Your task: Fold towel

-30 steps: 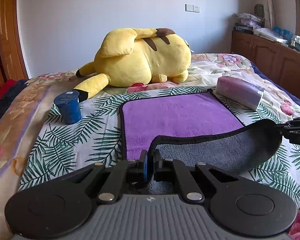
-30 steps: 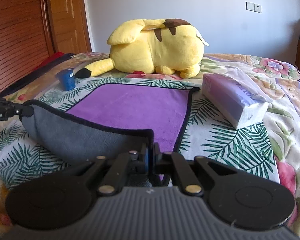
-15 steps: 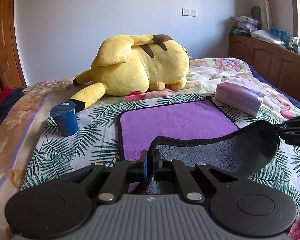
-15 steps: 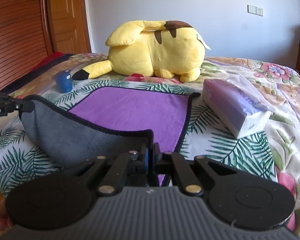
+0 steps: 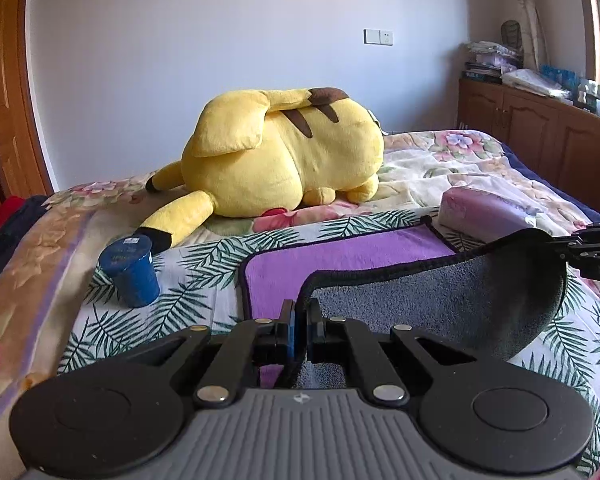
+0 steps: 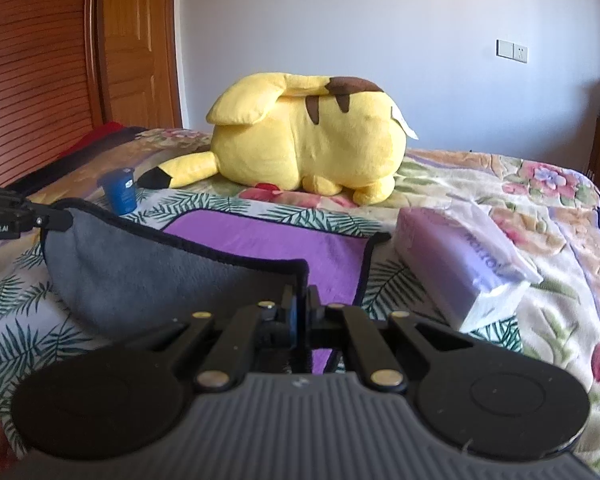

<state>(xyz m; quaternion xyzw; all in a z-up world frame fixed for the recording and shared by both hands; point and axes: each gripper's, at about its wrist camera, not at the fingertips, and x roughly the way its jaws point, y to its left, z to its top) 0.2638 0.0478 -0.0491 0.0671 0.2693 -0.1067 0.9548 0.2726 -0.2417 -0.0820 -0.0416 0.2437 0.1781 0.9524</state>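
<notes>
Towel (image 5: 440,300), fuzzy grey underside, purple top, black-trimmed, sags curved.

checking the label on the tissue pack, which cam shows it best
The right wrist view: the tissue pack lies close, with its long side, printed top and torn white end all visible. The left wrist view shows it farther off, partly behind the raised towel edge.

Your left gripper (image 5: 300,322) is matte black, with linkage bars pinned by round silver screws, two big round discs at its base and a ribbed grey body bearing a small logo. Its fingers (image 5: 287,330) carry blue pads. Your right gripper (image 6: 300,312) looks identical.
</notes>
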